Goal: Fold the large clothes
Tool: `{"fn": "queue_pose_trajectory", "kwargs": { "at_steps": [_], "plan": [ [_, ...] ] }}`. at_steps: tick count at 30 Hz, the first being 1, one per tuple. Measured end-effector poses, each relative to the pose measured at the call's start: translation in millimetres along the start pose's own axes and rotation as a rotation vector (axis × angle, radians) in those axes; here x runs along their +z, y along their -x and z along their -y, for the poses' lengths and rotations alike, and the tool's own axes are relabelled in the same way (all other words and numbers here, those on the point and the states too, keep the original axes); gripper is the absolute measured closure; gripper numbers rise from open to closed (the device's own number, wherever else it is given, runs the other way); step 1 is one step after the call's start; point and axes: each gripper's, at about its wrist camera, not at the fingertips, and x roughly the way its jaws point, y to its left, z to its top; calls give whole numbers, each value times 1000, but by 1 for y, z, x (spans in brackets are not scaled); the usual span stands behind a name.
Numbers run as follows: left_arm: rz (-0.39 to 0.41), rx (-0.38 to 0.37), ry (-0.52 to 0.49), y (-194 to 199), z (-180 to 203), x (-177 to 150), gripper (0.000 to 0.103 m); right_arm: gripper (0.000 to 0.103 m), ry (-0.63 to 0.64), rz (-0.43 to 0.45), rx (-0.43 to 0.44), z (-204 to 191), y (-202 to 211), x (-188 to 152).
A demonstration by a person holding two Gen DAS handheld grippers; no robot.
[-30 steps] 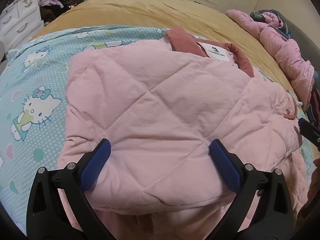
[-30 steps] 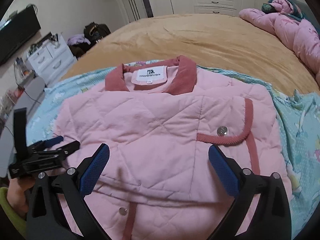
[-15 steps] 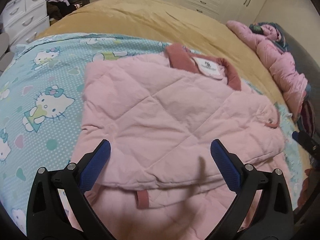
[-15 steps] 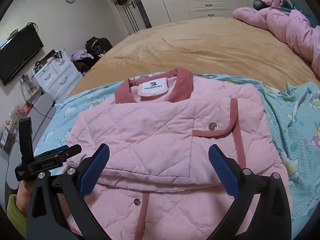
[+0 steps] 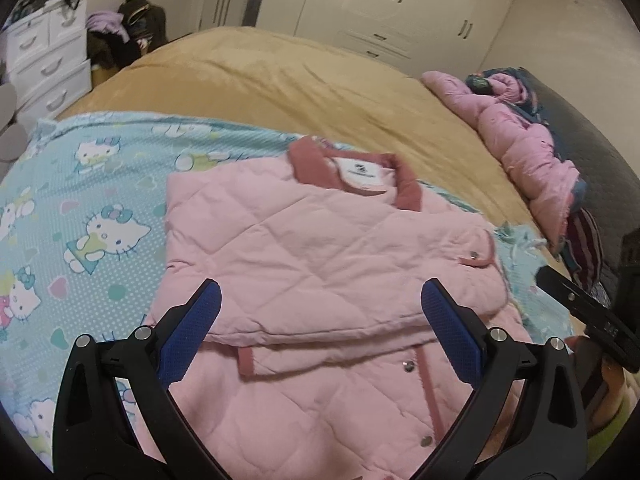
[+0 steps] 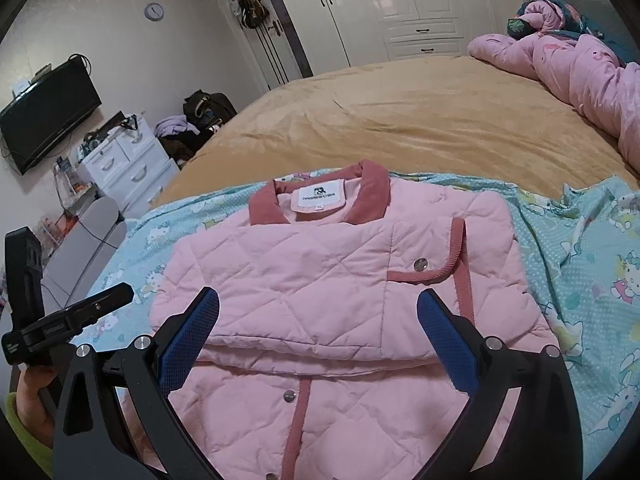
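A pink quilted jacket with a dark pink collar lies on the light blue cartoon-cat sheet, sleeves folded in across its front. It also shows in the right wrist view. My left gripper is open and empty, raised above the jacket's lower part. My right gripper is open and empty, also above the lower part. The left gripper shows at the left edge of the right wrist view. The right gripper's finger shows at the right edge of the left wrist view.
The sheet lies on a tan bedspread. A bunched pink duvet lies at the far right of the bed. White drawers, a wall TV and wardrobes stand around the room.
Both grippers have pulled back and up from the jacket, staying open. The jacket now shows smaller and farther off, with more of the room in view.
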Motion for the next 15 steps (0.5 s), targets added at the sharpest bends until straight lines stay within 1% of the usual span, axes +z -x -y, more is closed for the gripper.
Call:
{"fn": "queue_pose_trajectory", "kwargs": {
  "at_steps": [8, 15],
  "plan": [
    [50, -25, -63, 33, 20, -3, 9, 4, 14, 42, 22, -12, 26, -2],
    [96, -21, -97, 62, 32, -11, 9, 4, 32, 87, 36, -20, 53, -7]
  ]
}}
